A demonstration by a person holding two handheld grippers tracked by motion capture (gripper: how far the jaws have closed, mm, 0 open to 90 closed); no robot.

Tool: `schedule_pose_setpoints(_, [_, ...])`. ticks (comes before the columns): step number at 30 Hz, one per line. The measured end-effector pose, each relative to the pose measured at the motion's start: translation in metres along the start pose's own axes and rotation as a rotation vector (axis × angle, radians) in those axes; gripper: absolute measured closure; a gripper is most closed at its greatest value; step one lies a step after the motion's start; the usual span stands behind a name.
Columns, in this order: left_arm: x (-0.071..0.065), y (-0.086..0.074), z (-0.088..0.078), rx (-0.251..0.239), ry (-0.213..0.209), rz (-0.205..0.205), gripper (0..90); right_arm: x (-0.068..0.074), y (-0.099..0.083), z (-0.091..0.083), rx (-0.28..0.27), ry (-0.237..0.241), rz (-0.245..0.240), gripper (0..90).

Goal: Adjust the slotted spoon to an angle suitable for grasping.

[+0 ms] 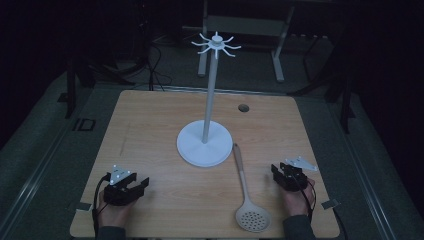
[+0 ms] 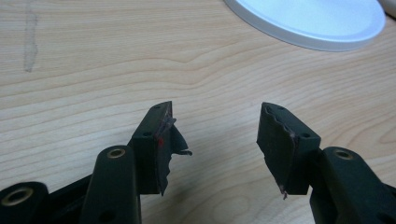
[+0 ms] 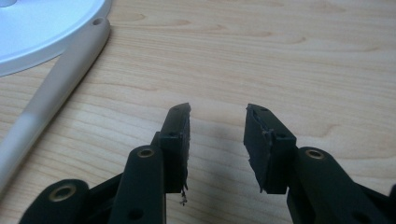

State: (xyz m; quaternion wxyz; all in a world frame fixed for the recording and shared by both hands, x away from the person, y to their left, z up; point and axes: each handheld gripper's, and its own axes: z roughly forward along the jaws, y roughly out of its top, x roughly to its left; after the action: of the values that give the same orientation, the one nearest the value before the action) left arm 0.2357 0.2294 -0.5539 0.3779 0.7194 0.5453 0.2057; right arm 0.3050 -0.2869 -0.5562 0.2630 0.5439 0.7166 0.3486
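Left gripper (image 1: 138,185) at bench (image 1: 150,125) near edge, 7 o'clock, jaws apart, nothing between. Right gripper (image 1: 279,172) at 4 o'clock, jaws apart, empty. Slotted spoon (image 1: 246,192) flat on bench between grippers, nearer right one; long axis runs near to far, perforated bowl at 6 o'clock end, handle pointing to 12 o'clock, tip just beside round base of white hook stand (image 1: 205,142). Stand upright at bench centre, hooks radiating at top.
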Motion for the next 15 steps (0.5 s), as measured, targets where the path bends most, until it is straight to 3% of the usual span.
schedule_pose_setpoints(5, [0.0,0.0,0.0,-0.006,0.002,-0.002,46.2,0.004,0.001,0.0,0.016,-0.005,0.0,61.0])
schedule_pose_setpoints(8, [0.0,0.0,0.0,-0.01,-0.001,0.005,46.2,0.011,0.004,-0.002,0.032,-0.006,-0.042,65.1])
schedule_pose_setpoints(15, [-0.002,0.0,0.0,-0.01,-0.002,0.012,46.2,0.015,0.013,-0.007,0.021,0.021,-0.059,66.2])
